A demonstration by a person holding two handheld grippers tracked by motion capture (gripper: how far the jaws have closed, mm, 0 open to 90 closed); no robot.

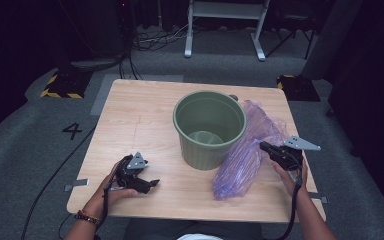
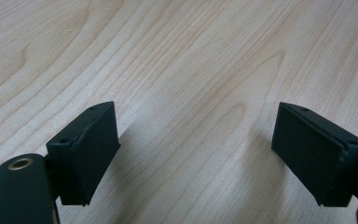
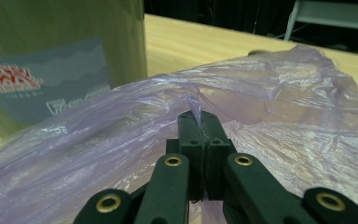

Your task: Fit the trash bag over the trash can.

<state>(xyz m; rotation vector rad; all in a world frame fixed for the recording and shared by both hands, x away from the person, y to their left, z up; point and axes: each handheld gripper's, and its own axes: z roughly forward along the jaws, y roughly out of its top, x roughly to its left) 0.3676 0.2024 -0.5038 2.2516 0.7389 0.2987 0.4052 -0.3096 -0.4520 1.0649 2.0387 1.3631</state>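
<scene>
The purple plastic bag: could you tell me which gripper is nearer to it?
Right. The right gripper is shut on the purple plastic bag beside the green bin; the left gripper sits open, apart over the table.

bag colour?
Translucent purple. The bag shows best in the right gripper view, pinched in the right gripper beside the green bin.

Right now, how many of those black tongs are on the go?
2: the left tongs hang open above the table near its front left; the right tongs pinch the purple plastic bag beside the green bin.
</scene>
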